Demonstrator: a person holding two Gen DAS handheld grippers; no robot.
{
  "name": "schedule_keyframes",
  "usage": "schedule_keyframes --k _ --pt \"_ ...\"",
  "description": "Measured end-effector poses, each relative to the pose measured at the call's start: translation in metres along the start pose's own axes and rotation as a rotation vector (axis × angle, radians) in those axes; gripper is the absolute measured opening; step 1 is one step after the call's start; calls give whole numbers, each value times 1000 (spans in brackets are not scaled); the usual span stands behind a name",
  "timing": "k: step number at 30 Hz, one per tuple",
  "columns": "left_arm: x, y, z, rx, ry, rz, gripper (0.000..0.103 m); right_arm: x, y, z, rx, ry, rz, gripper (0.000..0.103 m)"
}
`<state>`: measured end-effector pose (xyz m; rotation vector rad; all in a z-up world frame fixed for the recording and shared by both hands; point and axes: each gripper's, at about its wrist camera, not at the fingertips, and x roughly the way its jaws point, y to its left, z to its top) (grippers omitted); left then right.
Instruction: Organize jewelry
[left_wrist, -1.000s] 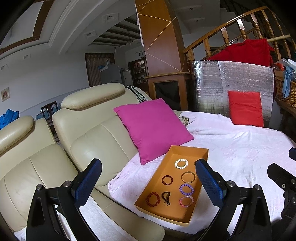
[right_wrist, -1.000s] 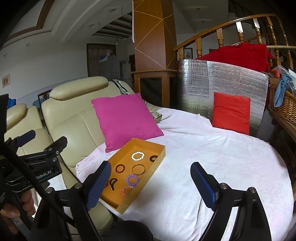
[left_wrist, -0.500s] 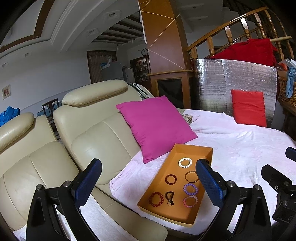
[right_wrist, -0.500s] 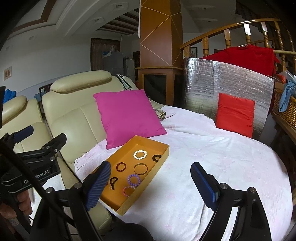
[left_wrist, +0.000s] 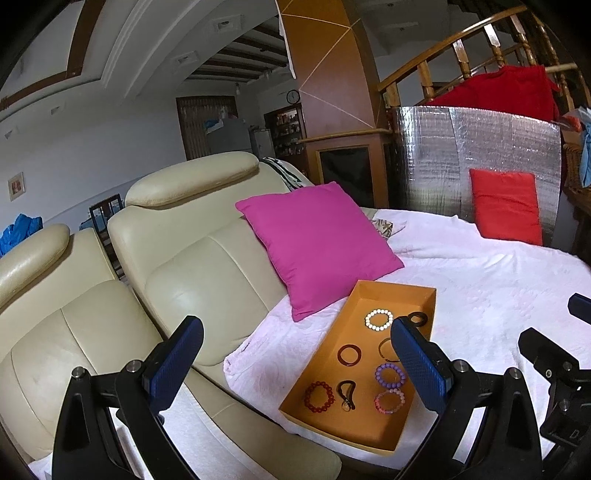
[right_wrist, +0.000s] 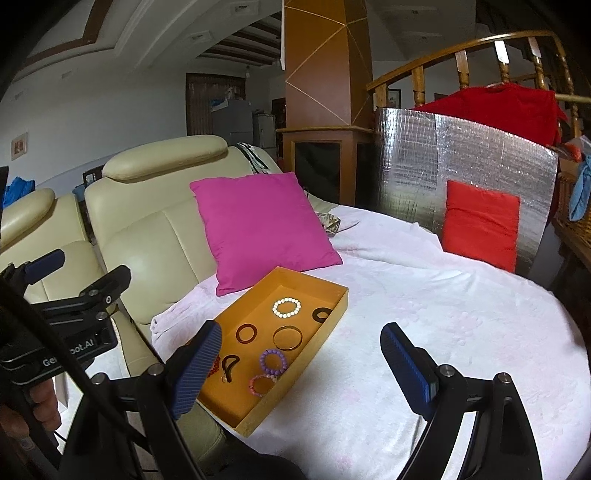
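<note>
An orange tray (left_wrist: 369, 437) (right_wrist: 334, 319) lies on the white cloth near the table's left edge. It holds several bracelets and rings: a white bead bracelet (left_wrist: 378, 319) (right_wrist: 286, 307), a purple bead bracelet (left_wrist: 390, 373) (right_wrist: 273, 360), a red bead bracelet (left_wrist: 318, 396), a pink bead bracelet (right_wrist: 261, 384), a thin gold bangle (right_wrist: 287, 337) and a dark ring (right_wrist: 320, 314). My left gripper (left_wrist: 295, 365) is open and empty, held short of the tray's left side. My right gripper (right_wrist: 301, 369) is open and empty, above the tray's near right edge.
A magenta cushion (left_wrist: 317, 247) leans just behind the tray. A red cushion (right_wrist: 480, 223) stands against a silver foil panel (right_wrist: 461, 155) at the back. Cream leather seats (left_wrist: 177, 266) adjoin the table's left side. The white tablecloth (right_wrist: 443, 332) spreads right of the tray.
Both grippers have moved a little forward and closer to the tray, which looks slightly larger. Both jaws stay open. The jewelry has not moved.
</note>
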<state>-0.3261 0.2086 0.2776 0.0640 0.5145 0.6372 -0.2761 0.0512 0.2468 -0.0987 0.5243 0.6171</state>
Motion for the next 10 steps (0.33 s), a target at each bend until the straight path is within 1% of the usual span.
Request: schedule_keyframes --k 4,6,8,10 --pt "7 -19 2 38 4 7 101 8 -18 -3 38 7 2 90" --pt "10 -33 2 61 1 -6 101 12 -31 -5 64 8 -7 90" --pt "16 -55 3 97 2 -28 101 15 -52 -9 104 7 -23 90" --pt "24 -85 4 135 7 -102 101 16 -83 -15 159 -7 -63 90"
